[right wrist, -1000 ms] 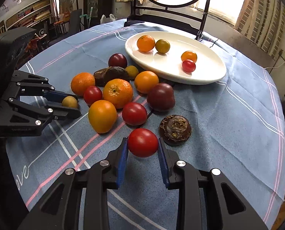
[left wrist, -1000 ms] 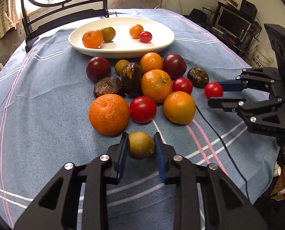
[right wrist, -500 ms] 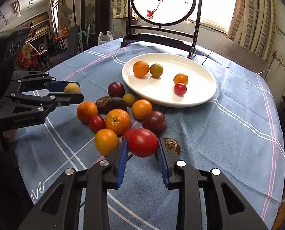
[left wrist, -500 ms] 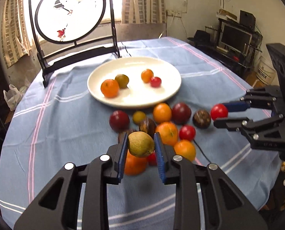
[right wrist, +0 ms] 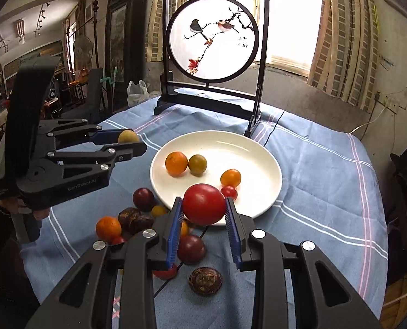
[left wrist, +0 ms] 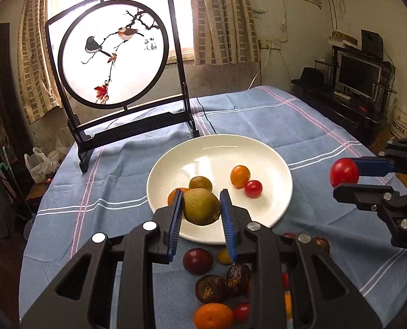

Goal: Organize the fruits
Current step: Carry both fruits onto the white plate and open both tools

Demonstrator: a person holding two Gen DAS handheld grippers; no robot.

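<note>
Gripping kiwi (left wrist: 201,206) and tomato (right wrist: 204,204), both hand-held grippers above plate's near rim (left wrist: 203,237).

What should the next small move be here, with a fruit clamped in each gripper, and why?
Probably carry both onward over the white plate and lower them. The left gripper holds a greenish fruit, the right gripper a red tomato, both off the cloth.

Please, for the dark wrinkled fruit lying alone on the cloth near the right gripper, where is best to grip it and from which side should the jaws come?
The dark wrinkled fruit is round and squat, lying flat on the blue cloth. Probably best across its widest middle, coming down from above, one pad on each side. Cloth shows around most of it; the dark red fruit sits just behind, so close left to right.
</note>
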